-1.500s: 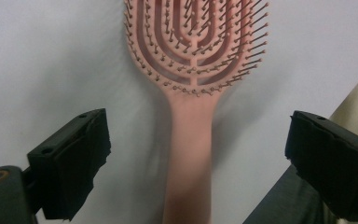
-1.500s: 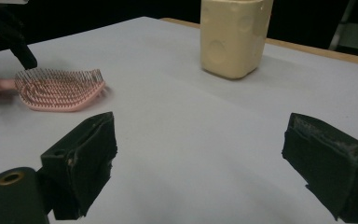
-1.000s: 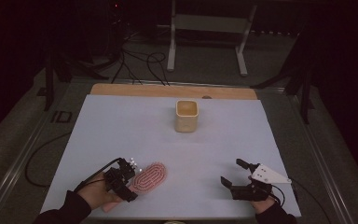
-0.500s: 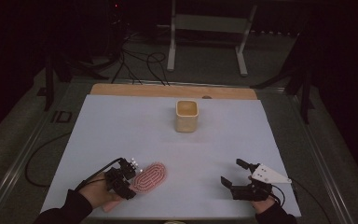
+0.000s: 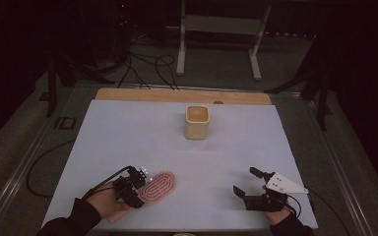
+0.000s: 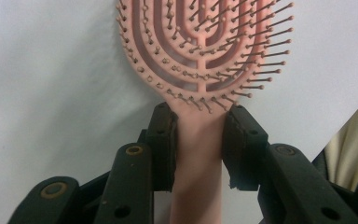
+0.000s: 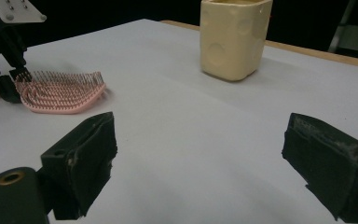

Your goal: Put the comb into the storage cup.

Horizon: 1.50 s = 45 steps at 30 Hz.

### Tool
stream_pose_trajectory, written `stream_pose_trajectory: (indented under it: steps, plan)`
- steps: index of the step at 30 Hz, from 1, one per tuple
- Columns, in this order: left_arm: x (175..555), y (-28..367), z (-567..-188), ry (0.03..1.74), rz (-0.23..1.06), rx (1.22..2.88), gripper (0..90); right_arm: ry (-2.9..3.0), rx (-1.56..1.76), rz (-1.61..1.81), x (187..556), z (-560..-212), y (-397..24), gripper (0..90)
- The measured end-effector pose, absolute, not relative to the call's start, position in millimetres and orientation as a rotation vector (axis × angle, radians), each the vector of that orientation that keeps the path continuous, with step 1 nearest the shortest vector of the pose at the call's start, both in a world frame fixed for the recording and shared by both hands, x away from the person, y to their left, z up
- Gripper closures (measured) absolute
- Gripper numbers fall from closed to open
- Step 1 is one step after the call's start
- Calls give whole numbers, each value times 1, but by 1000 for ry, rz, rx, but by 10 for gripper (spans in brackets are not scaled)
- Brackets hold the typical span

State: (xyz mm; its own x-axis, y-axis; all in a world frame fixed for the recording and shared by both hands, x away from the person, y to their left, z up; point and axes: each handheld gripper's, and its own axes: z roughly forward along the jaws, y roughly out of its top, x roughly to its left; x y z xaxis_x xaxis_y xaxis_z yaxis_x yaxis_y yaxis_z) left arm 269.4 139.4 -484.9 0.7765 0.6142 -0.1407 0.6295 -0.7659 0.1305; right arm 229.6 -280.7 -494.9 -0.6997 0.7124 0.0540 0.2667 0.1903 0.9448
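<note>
Left gripper (image 5: pixel 137 187) first, and its 2 black jaws have just been closing in on the neck of the pink hairbrush (image 5: pixel 159 186). Looking along those jaws in the left gripper view, the brush handle (image 6: pixel 198 158) sits squarely between the 2 matte pads (image 6: pixel 164 144), smooth pink plastic pinched on both flanks just below the head, so that is a grip on the brush. Its head is an oval of nested, slotted loops, every loop studded with thin bristles ending in tiny round balls. It lies flat, bristles up, on the pale, smooth table sheet (image 5: pixel 128 137), well in front of and to the left of the cream cup (image 5: pixel 197 122), down near the table's front edge.

Moving right, that cup stands upright toward the back of the table, a squarish, rounded-corner vessel with a glossy, softly dimpled wall, seen close in the right gripper view (image 7: pixel 233 37). A strip of bare wood (image 5: pixel 182 96) runs along the table edge behind it.

Further right, well in front of the cup, the right gripper (image 5: pixel 250 184) rests low over the sheet with its chunky, scuffed black pads spread wide apart, nothing between them, a grey 3-cornered plate (image 5: pixel 285 185) on top.
</note>
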Motion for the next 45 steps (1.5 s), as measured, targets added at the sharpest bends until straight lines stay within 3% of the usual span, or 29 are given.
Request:
stream_pose_trajectory:
  steps: [14, 45]
  plan:
    - [267, 138, -483, 949, -82, 2810, 712, 2079, 920, 1508, 230, -495, -281, 95]
    - [281, 120, -449, 881, 84, 2544, 714, 2070, 936, 1519, 230, -495, -281, 95]
